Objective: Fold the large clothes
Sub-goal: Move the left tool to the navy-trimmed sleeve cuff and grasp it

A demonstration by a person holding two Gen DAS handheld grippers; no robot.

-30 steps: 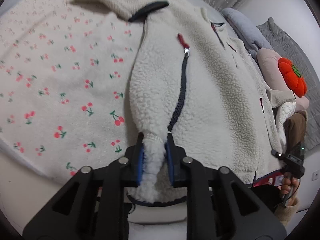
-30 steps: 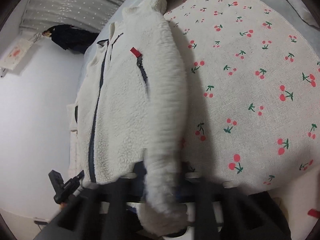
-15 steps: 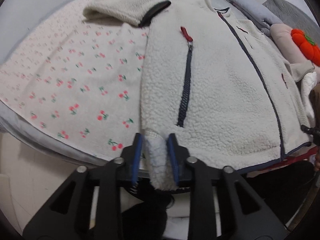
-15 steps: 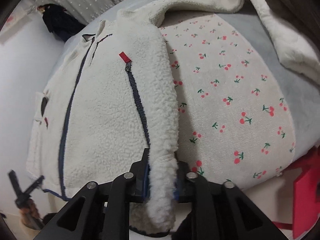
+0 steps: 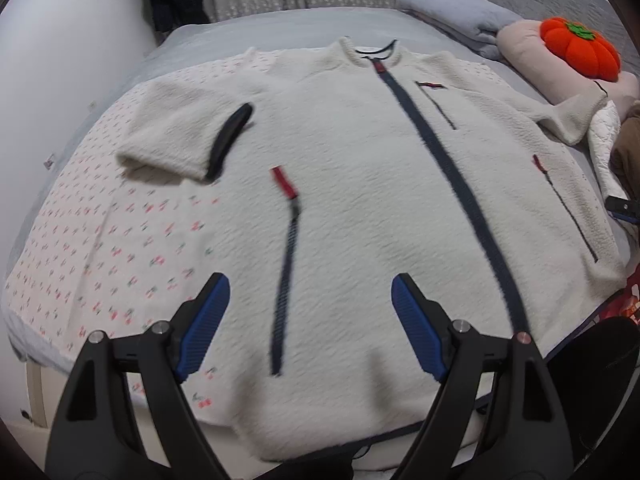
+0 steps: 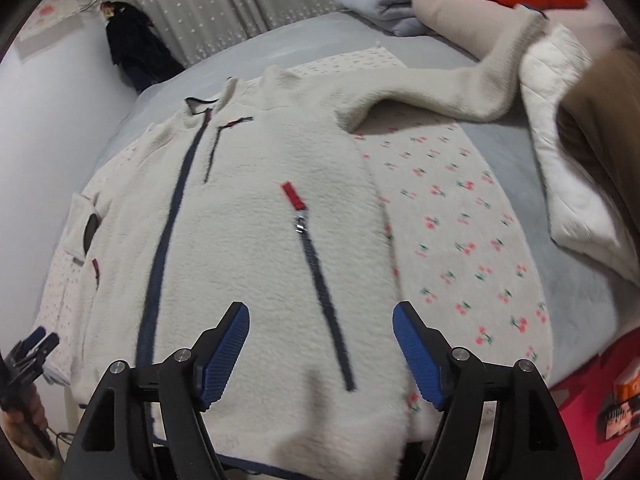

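The fleece jacket is cream-white with navy zippers, navy cuff trim and red zipper pulls. Under it, the blanket is off-white with a red-and-green cherry print. The bed sheet is pale grey. The pumpkin cushion at far right is orange with a green top.

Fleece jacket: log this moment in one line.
fleece jacket: flat on cherry-print sheet | left gripper: just opened, empty | right gripper: just opened, empty

- Bed, grey sheet; cherry-print cloth spread flat on it.
- Grey folded blanket, pink pillow, white quilt at bed's far/right side.
- Cream fleece jacket lies on cloth.
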